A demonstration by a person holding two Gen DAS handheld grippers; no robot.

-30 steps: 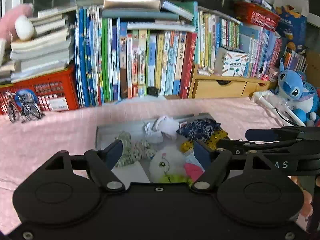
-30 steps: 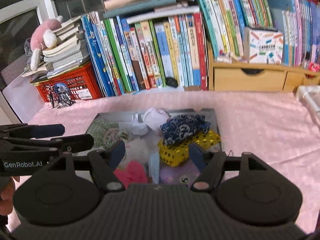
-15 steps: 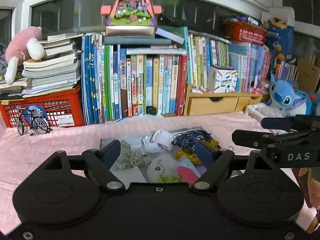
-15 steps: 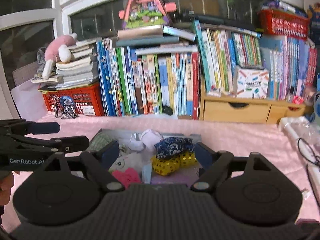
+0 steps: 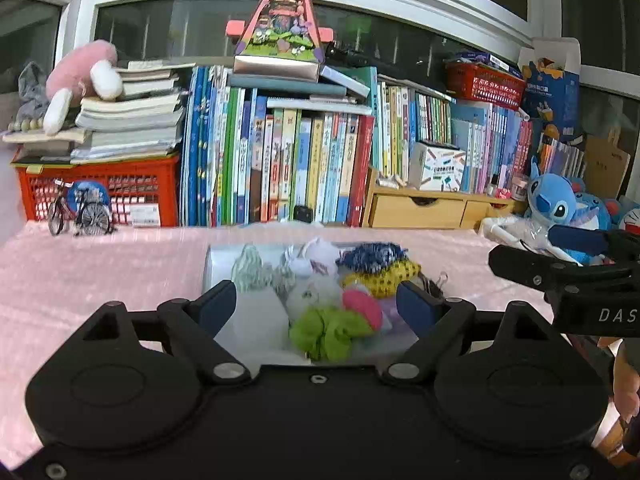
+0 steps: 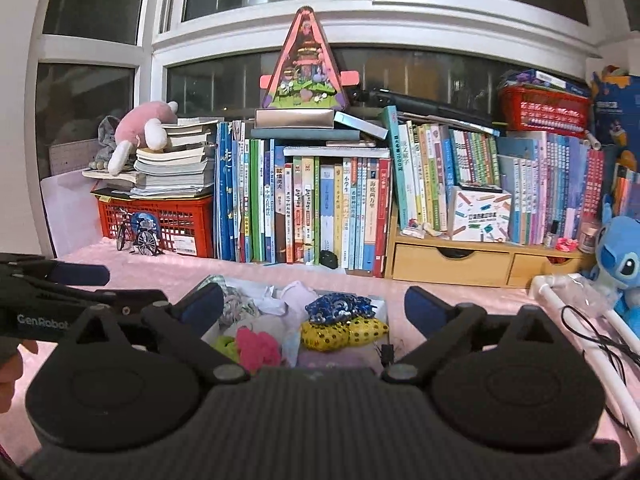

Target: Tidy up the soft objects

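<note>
Hovering side by side, the left gripper (image 5: 316, 306) and the right gripper (image 6: 314, 304) both have their jaws opening, already wide, with nothing pinched between the pads. Just ahead of and below both sets of fingers sits a shallow grey tray (image 5: 218, 258) on the pink tablecloth (image 5: 100, 272), heaped with soft things. Nearest the left gripper lies a lime-green scrunchie (image 5: 326, 330) with a pink puff (image 5: 362, 308) beside it; a little farther on rest a yellow sequinned pouch (image 6: 344, 330) and a dark blue patterned pouch (image 6: 340, 306), the latter on top of the former. Beyond the tray stands a wall of books (image 6: 304, 208).

This looks like the approach stage, before any pick. Next, one gripper probably needs to dip toward a single item on top of the heap, straddle it alone, and close gently, since the neighbours lie touching.
</note>
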